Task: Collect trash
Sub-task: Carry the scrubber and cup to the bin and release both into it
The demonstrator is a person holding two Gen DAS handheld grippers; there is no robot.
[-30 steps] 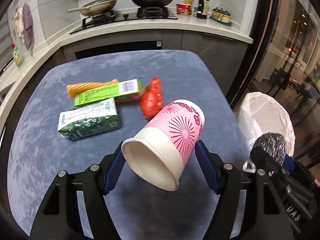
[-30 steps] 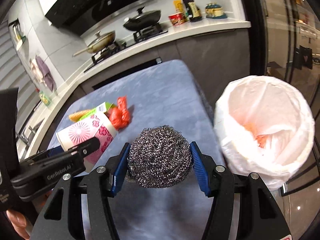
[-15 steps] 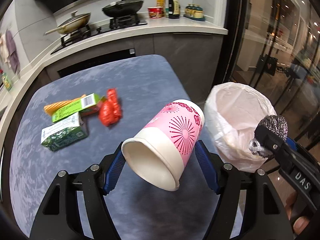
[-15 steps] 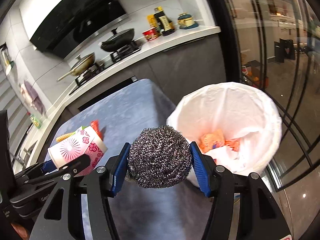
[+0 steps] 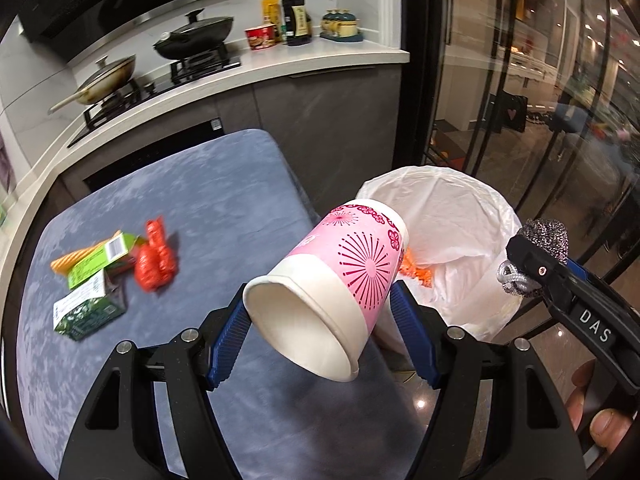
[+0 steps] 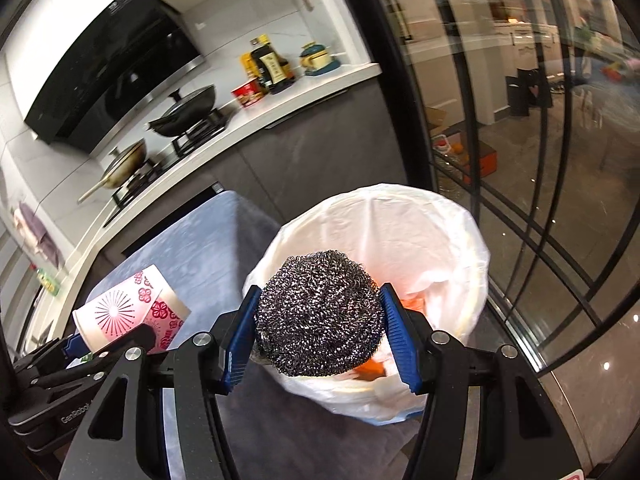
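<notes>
My left gripper point(image 5: 320, 332) is shut on a pink paper cup point(image 5: 332, 284), held on its side at the table's right edge, beside the white-lined trash bin point(image 5: 448, 216). My right gripper point(image 6: 318, 338) is shut on a steel wool scrubber point(image 6: 318, 312) and holds it above the near rim of the bin point(image 6: 404, 240). The cup also shows in the right wrist view point(image 6: 128, 312), and the scrubber in the left wrist view point(image 5: 544, 236). Orange scraps point(image 5: 416, 270) lie inside the bin.
On the blue-grey table point(image 5: 208, 200) lie a red wrapper point(image 5: 154, 262), a green box point(image 5: 102, 258), a dark green carton point(image 5: 88, 310) and an orange stick point(image 5: 70, 258). A kitchen counter with pans point(image 5: 192, 36) stands behind. Glass doors point(image 6: 520, 120) stand right of the bin.
Both grippers have moved right, off the table toward the bin. The scrubber now hangs over the bin's near rim; the cup has come beside the bin.
</notes>
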